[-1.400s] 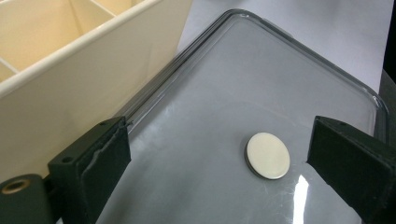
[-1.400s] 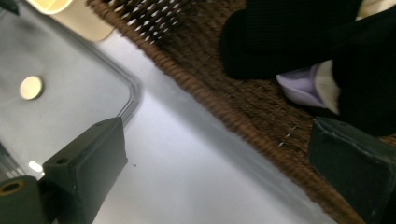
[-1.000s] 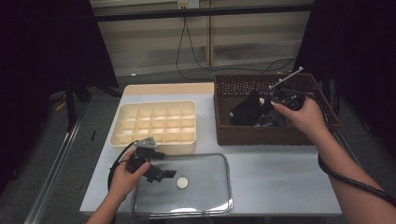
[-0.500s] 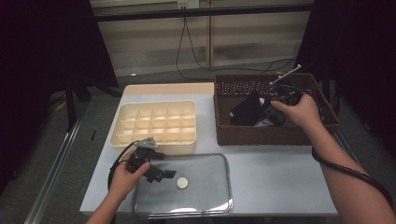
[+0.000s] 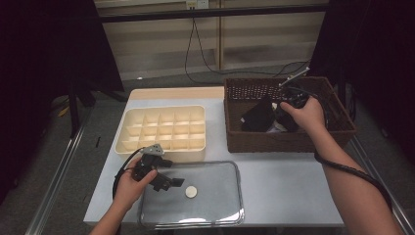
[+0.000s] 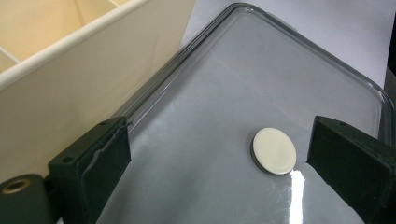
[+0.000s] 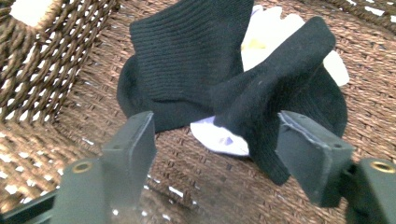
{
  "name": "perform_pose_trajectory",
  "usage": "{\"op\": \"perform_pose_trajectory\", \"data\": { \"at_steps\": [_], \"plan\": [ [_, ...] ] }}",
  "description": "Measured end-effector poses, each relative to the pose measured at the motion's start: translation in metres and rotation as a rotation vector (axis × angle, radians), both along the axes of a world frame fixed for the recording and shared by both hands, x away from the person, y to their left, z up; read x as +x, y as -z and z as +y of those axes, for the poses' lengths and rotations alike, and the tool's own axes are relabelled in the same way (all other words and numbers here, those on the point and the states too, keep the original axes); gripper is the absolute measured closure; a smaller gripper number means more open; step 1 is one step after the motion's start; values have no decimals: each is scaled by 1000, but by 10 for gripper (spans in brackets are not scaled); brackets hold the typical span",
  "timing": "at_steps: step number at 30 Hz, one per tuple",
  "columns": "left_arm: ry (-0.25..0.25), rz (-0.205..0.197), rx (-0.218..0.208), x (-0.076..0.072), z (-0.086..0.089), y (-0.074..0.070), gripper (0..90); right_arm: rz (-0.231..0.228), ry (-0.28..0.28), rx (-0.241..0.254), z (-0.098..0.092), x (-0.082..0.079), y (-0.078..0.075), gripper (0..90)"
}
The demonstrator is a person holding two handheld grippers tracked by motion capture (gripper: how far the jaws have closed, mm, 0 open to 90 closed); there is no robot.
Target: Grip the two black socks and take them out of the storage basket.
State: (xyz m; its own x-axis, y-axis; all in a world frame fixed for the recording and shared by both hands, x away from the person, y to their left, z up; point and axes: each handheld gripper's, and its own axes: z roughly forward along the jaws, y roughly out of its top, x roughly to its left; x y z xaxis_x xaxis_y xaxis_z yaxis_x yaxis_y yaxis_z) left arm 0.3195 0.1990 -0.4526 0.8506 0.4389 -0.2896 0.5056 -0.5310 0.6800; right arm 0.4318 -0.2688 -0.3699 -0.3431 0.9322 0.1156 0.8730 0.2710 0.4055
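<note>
A pale grey rectangular worktop [image 5: 288, 186] with a light wooden strip along its far edge stands on a grey floor, with dark curtains at either side and a beige panelled wall behind, down which black cables hang.

On it are three containers: one cream plastic organiser tray [image 5: 164, 131] split into many small compartments, one clear plastic rectangular lid [image 5: 215, 205] lying flat at the near edge just in front of that tray, and one dark brown woven wicker basket [image 5: 284, 142] at the right. One small round white disc [image 5: 191, 192] sits on the lid.

Inside the basket lie two black ribbed socks [image 7: 196, 65], bunched over some white cloth [image 7: 271, 32].

The left gripper [image 5: 169, 182] rests low over the lid, its fingers [image 6: 93, 163] released and spread, the disc between them but untouched. The right gripper [image 7: 217, 154] reaches into the basket; its fingers [image 7: 133, 144] have just been closing, one sock's fold between them, not yet pinched.
</note>
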Motion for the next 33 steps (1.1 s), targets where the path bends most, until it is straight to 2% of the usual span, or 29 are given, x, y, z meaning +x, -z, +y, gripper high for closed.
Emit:
{"op": "perform_pose_trajectory", "data": {
  "at_steps": [2,6,11,13,16,18,24,27,29,33],
  "plan": [
    [-3,-4,-1,0,0,0,59,5,10,1,0,3,3,327],
    [-8,-10,-7,-1,1,-3,60,12,32,-9,-3,9,6,436],
    [-9,-8,-14,-1,3,-2,60,31,53,18,-7,15,6,685],
    [-18,-20,-15,0,4,-3,60,24,49,7,-9,15,5,750],
    [-23,-15,-15,0,4,-2,60,39,48,33,-9,14,0,815],
    [-13,-8,-16,0,4,-2,60,27,42,37,-11,12,-4,836],
    [-17,-12,-11,-1,2,-2,60,37,30,61,-15,5,-22,856],
    [-12,-3,-23,-1,1,-2,60,32,28,78,-18,1,-33,860],
    [-13,-8,-18,-2,1,-3,60,34,30,71,-20,-2,-42,861],
    [-17,-12,-10,-2,1,-4,60,32,29,109,-23,-7,-58,861]
  ]
}}
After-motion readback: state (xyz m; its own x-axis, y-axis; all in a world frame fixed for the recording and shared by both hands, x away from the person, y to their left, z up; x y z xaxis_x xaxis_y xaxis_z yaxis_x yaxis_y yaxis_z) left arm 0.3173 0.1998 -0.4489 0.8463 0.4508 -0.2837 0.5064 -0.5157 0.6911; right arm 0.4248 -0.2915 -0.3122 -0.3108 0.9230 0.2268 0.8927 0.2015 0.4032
